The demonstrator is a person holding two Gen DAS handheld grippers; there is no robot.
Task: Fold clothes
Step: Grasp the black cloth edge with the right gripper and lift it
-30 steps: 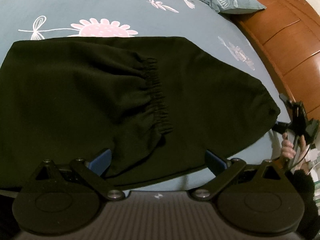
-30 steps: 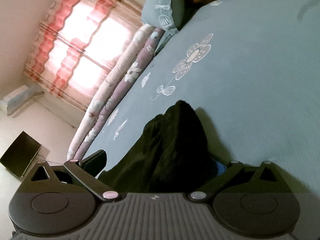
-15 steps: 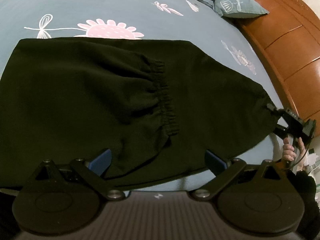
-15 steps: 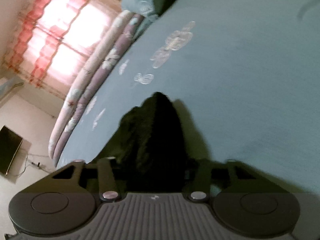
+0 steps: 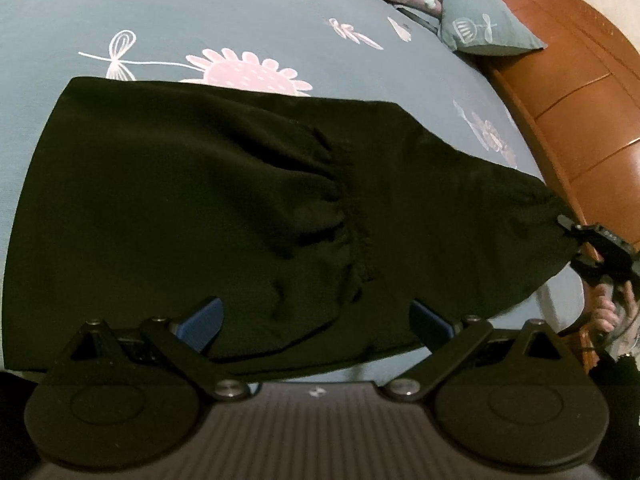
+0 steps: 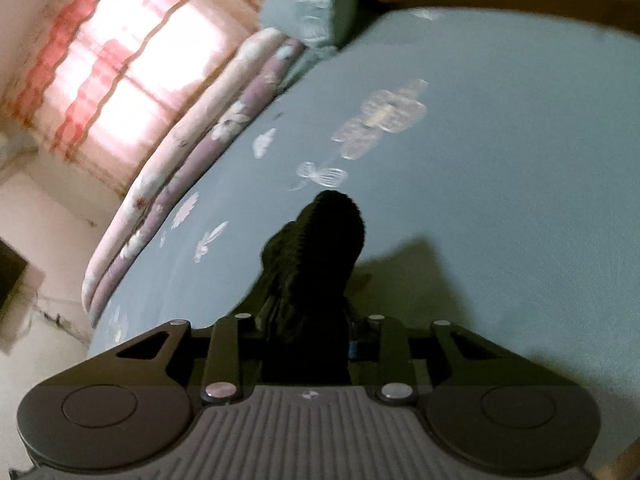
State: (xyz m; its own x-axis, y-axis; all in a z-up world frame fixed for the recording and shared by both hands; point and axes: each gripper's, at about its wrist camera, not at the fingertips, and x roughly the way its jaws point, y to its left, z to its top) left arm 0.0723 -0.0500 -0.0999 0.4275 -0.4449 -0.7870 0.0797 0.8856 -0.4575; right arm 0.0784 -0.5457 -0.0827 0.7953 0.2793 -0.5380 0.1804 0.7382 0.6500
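Note:
A black garment (image 5: 200,208) with a gathered elastic cuff (image 5: 352,232) lies spread on the blue flowered bed sheet (image 5: 240,8). My left gripper (image 5: 316,320) stands open at the garment's near edge, its blue pads (image 5: 202,318) on either side of the cloth and not pressing on it. At the far right of the left wrist view, my right gripper (image 5: 592,248) holds the garment's right corner. In the right wrist view its jaws are closing, the right gripper (image 6: 306,336) pinches a bunch of the black cloth (image 6: 316,248), and the bunch is raised off the sheet.
A blue pillow (image 5: 480,28) and a rolled floral quilt (image 6: 192,168) lie along the bed's far side. A wooden headboard (image 5: 580,100) borders the bed on the right. A person's hand (image 5: 608,308) holds the right gripper. A curtained window (image 6: 120,40) glows behind.
The right gripper's jaws came together on the garment's corner and rose with it. The left gripper stayed open and shifted slightly along the near edge.

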